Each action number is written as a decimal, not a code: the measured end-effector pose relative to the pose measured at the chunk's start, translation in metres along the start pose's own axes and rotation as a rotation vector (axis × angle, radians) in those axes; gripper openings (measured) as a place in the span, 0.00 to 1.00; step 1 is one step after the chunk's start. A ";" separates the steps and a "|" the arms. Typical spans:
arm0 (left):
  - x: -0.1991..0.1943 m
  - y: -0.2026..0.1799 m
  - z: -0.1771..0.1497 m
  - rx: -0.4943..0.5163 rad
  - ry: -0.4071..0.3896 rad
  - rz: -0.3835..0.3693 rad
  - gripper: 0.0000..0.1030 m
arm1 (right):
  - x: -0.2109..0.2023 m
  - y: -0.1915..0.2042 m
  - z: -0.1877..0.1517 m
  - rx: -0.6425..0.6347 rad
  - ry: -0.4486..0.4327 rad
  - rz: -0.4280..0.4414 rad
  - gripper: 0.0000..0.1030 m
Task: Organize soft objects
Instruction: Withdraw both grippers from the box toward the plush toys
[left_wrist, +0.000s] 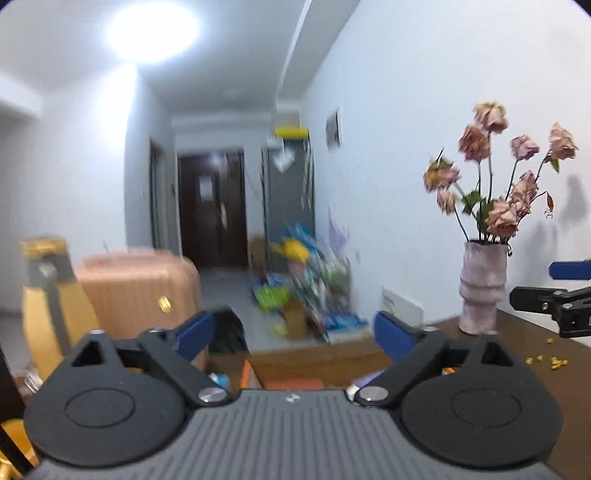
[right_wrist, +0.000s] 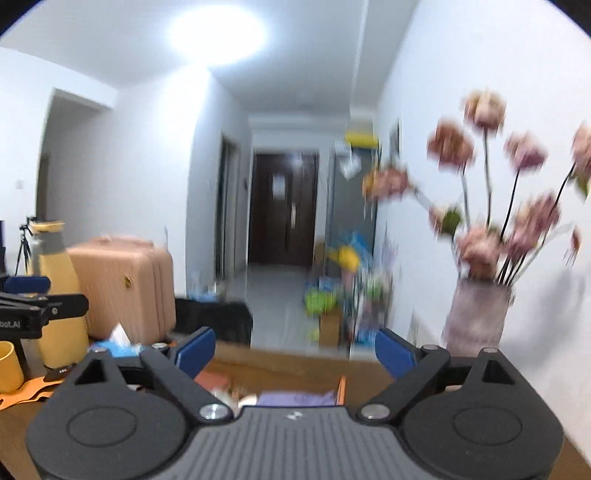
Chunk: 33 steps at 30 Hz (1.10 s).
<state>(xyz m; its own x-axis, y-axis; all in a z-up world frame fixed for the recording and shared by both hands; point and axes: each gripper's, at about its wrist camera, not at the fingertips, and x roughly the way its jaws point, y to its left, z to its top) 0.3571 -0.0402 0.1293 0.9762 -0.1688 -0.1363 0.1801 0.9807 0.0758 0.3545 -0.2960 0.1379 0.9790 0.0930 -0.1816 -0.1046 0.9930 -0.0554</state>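
In the left wrist view my left gripper (left_wrist: 294, 336) is open, its blue pads wide apart with nothing between them, pointing almost level across a brown table (left_wrist: 517, 343). In the right wrist view my right gripper (right_wrist: 294, 352) is likewise open and holds nothing. Low in that view, just beyond the gripper body, lies a purple cloth-like thing (right_wrist: 295, 398) beside an orange wall (right_wrist: 341, 387), most of it hidden. A finger of the right gripper (left_wrist: 570, 269) shows at the left view's right edge. A finger of the left gripper (right_wrist: 27, 284) shows at the right view's left edge.
A pale vase of dried pink flowers (left_wrist: 482, 291) stands on the table by the right wall. At the left are a yellow bottle (right_wrist: 55, 295), a yellow cup (right_wrist: 9, 365), a blue tissue pack (right_wrist: 118, 343) and a pink suitcase (right_wrist: 122, 288). Coloured clutter (left_wrist: 314, 288) lines the hallway floor.
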 end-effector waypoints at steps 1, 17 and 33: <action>-0.007 -0.005 -0.002 0.011 -0.016 0.008 0.96 | -0.008 0.002 -0.003 -0.011 -0.012 -0.004 0.92; -0.132 -0.015 -0.060 -0.046 0.019 -0.035 1.00 | -0.127 0.027 -0.056 0.029 -0.050 -0.010 0.95; -0.174 -0.033 -0.138 -0.099 0.207 -0.101 1.00 | -0.205 0.038 -0.188 0.187 0.096 0.016 0.94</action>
<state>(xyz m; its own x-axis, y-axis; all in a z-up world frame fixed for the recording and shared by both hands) 0.1649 -0.0294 0.0142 0.9064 -0.2521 -0.3388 0.2523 0.9666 -0.0443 0.1168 -0.2907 -0.0115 0.9553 0.1104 -0.2741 -0.0769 0.9885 0.1299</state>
